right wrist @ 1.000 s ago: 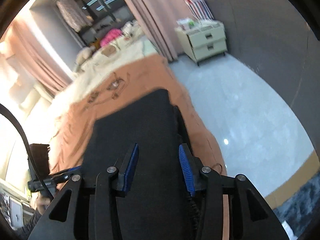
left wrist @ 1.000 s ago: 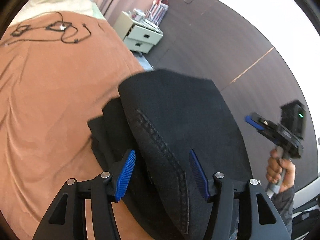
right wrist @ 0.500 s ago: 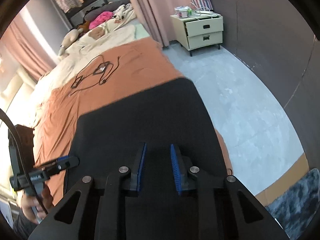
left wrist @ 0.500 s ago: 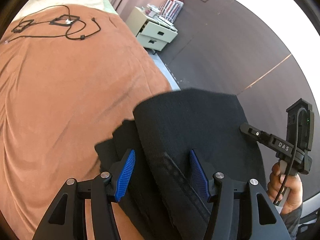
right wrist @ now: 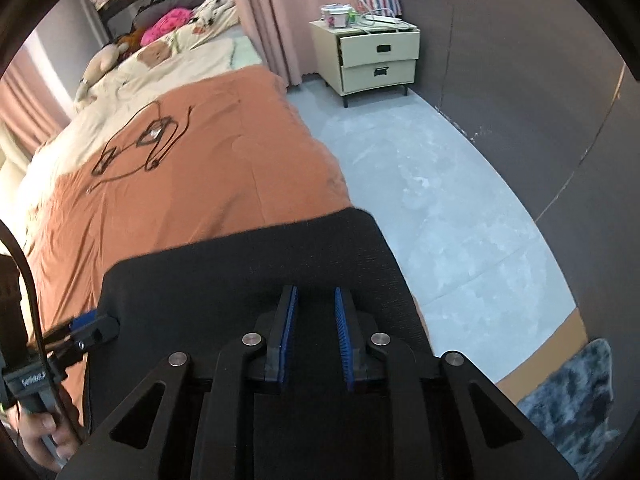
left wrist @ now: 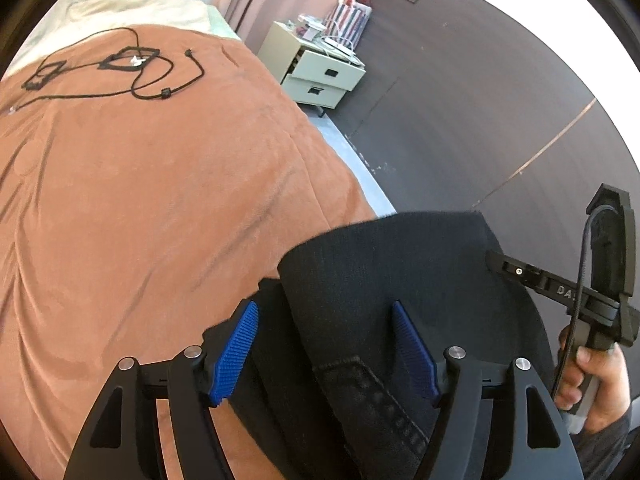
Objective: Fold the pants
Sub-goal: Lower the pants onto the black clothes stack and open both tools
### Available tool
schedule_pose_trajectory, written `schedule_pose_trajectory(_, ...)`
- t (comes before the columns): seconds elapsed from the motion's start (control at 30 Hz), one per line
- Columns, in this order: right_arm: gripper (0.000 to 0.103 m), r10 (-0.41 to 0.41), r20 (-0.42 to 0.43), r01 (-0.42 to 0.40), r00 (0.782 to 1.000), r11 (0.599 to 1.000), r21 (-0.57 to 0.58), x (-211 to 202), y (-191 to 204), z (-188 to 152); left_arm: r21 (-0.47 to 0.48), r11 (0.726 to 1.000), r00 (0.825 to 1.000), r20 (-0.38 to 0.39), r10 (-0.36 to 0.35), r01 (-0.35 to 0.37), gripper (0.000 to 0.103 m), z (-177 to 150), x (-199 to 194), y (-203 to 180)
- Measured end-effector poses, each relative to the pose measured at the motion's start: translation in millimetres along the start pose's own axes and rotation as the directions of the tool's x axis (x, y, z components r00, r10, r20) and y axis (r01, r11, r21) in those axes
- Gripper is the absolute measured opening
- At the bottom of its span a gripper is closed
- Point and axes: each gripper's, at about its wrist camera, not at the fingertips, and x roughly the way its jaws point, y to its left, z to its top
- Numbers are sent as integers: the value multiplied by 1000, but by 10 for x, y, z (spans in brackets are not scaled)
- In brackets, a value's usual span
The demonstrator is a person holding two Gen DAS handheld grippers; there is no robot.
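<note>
Now black pants [left wrist: 400, 272] lie folded at the near corner of the bed [left wrist: 160, 184], with both grippers over them.

Seen from the left wrist, the left gripper [left wrist: 326, 350] spreads its jaws further apart; the pants' stitched edge runs between the blue pads [left wrist: 238, 350], which do not press on the cloth, so the fold is released there. Seen from the right wrist, the right gripper [right wrist: 314, 336] hangs over the flat top layer of the pants [right wrist: 248, 264] and its jaws are closing, with a narrow gap left; whether any cloth sits pinched between them I cannot tell. Each hand [left wrist: 596, 384] grips its handle at the frame edge. A black cable [left wrist: 120, 68] lies further up the brown cover, and a nightstand [right wrist: 374, 60] stands beside the bed by the wall.
</note>
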Motion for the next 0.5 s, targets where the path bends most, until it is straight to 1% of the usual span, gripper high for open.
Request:
schedule_pose_trajectory(0.03, 15, 5, -11, -5, 1000, 1000, -7, -96, 2, -83, 4, 1000, 1000, -4, 0, 0, 71, 7, 9, 14)
schedule_pose_trajectory(0.07, 15, 5, -18, -5, 1000, 1000, -14, -93, 17, -59, 8, 1000, 1000, -10, 0, 0, 71, -23, -21, 2)
schedule_pose_trajectory(0.13, 15, -8, -29, 7, 1000, 999, -36, -244, -6, -198, 25, 1000, 1000, -19, 5, -5, 71, -69, -71, -29)
schedule_pose_trajectory(0.17, 15, -9, -32, 8, 999, 999, -38, -273, -38, -190, 35, 999, 1000, -23, 9, -8, 71, -96, -101, -50)
schedule_pose_trajectory(0.2, 15, -9, -35, 8, 999, 999, -35, -368, -75, -282, 46, 999, 1000, -27, 14, -13, 71, -120, -135, -72)
schedule_pose_trajectory(0.27, 15, -11, -39, 10, 999, 1000, -28, -435, -130, -295, 68, 997, 999, -29, 26, -24, 72, -187, -237, -131)
schedule_pose_trajectory(0.3, 15, -20, -43, 19, 999, 999, -28, -510, -159, -375, 81, 996, 999, -28, 28, -26, 72, -219, -295, -160)
schedule_pose_trajectory(0.37, 15, -38, -55, 36, 998, 999, -31, -557, -163, -425, 101, 995, 999, -30, 30, -27, 72, -279, -402, -204)
schedule_pose_trajectory(0.43, 15, -86, -71, 84, 994, 996, -34, -624, -193, -532, 118, 992, 999, -30, 36, -32, 71, -347, -515, -245)
schedule_pose_trajectory(0.5, 15, -96, -91, 96, 991, 995, -2, -634, -225, -583, 140, 989, 999, -27, 41, -37, 72, -421, -638, -296)
